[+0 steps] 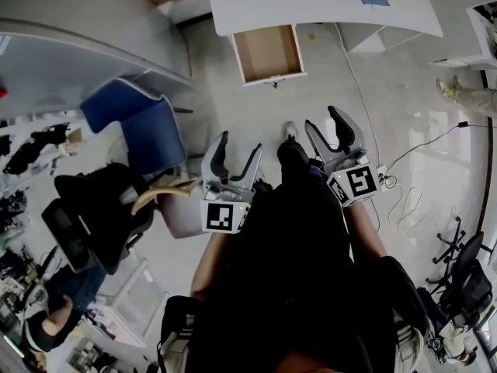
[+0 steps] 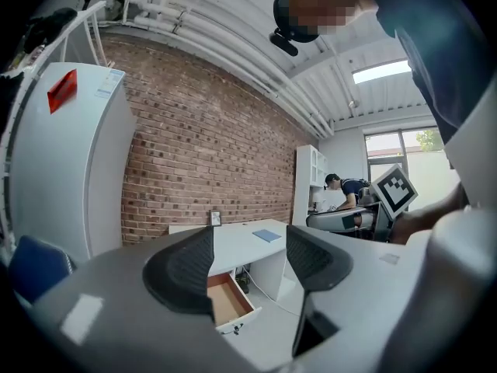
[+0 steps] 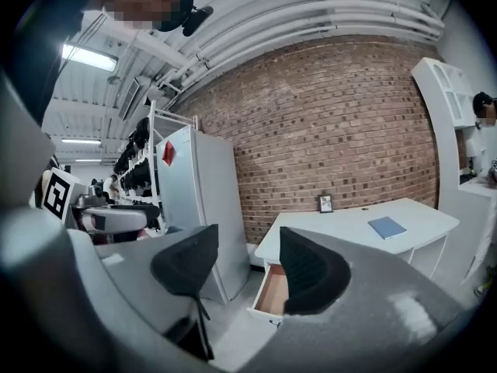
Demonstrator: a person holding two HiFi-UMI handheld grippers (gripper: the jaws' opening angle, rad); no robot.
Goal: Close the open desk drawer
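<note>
Your left gripper (image 1: 241, 148) and right gripper (image 1: 324, 123) have pale grey shells that look like smooth matt plastic, and their black curved pads (image 2: 182, 270) carry a fine ribbed, rubbery-looking texture. Ahead of you the wide white desk (image 1: 311, 2) has a smooth matt top, and its open rectangular drawer (image 1: 268, 53) shows a flat brown, wood-like inside behind a smooth white front. The pale stone-like floor (image 1: 411, 130) is glossy enough to throw back light, while the red brick wall (image 2: 202, 154) looks rough and dull
</note>
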